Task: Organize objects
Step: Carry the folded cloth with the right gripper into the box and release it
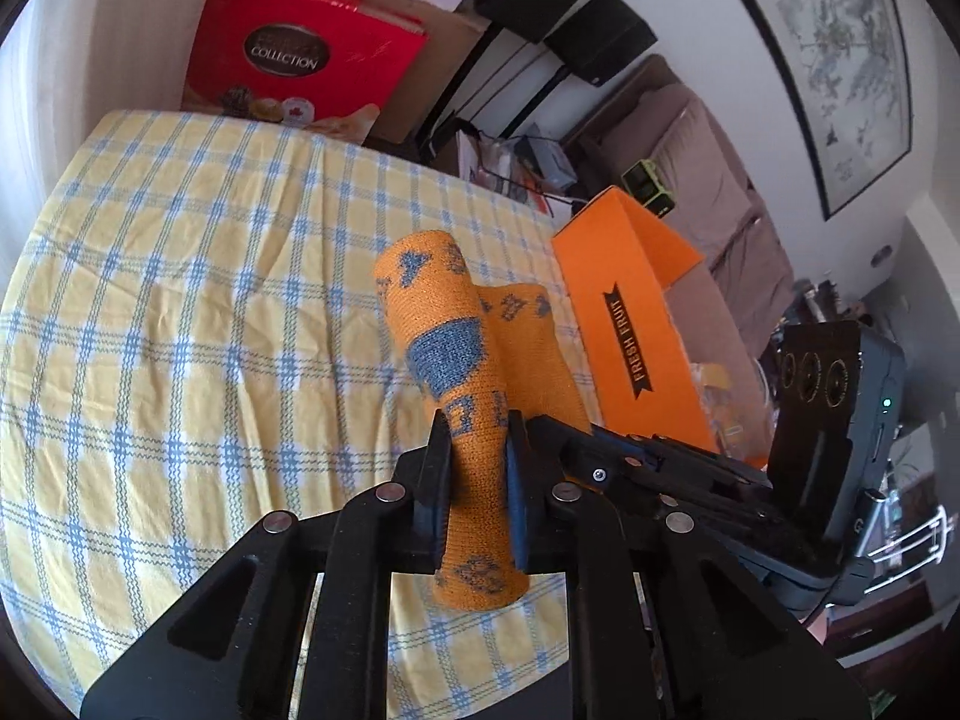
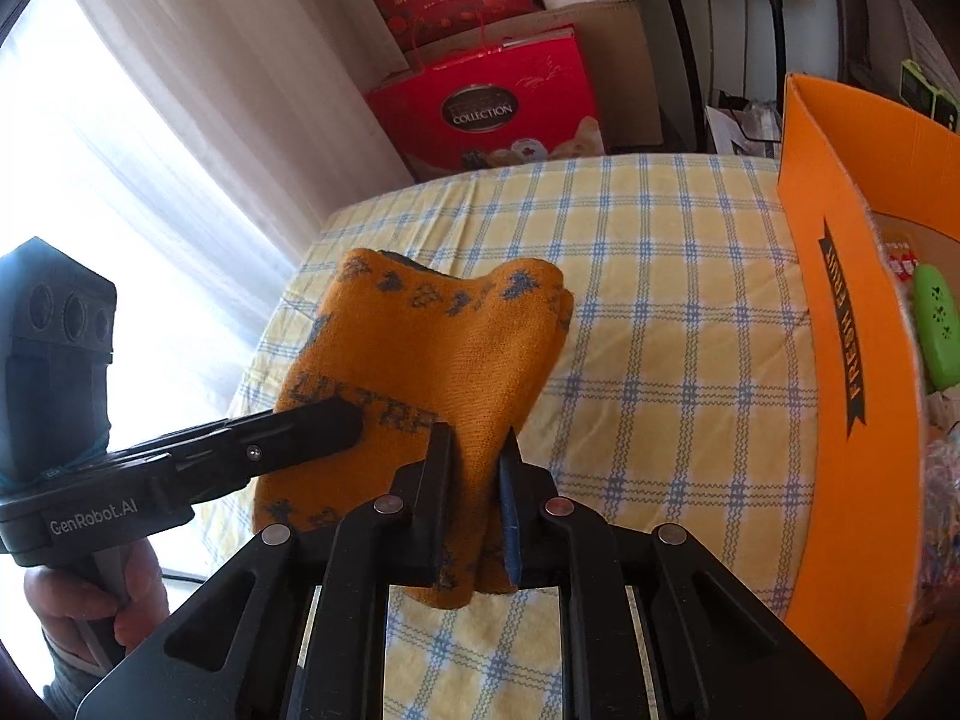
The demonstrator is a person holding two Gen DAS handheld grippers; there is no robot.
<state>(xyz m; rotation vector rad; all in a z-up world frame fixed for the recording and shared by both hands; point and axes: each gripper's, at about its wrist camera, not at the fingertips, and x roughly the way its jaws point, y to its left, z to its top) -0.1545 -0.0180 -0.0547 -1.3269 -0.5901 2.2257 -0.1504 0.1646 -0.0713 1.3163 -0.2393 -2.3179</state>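
Note:
An orange sock with blue patterns (image 1: 456, 372) is held above the checked tablecloth (image 1: 180, 330) by both grippers. My left gripper (image 1: 477, 450) is shut on one part of the sock. My right gripper (image 2: 477, 456) is shut on another part of the same sock (image 2: 432, 348). In the right wrist view the left gripper (image 2: 324, 426) comes in from the left and presses on the sock. In the left wrist view the right gripper (image 1: 576, 444) sits just right of the sock. An orange "FRESH FRUIT" box (image 2: 852, 360) stands open at the right.
The box also shows in the left wrist view (image 1: 630, 324), at the table's right edge. A green object (image 2: 936, 324) lies inside it. Red gift bags (image 2: 492, 108) and cartons stand beyond the table's far edge. A curtain (image 2: 180, 120) hangs at the left.

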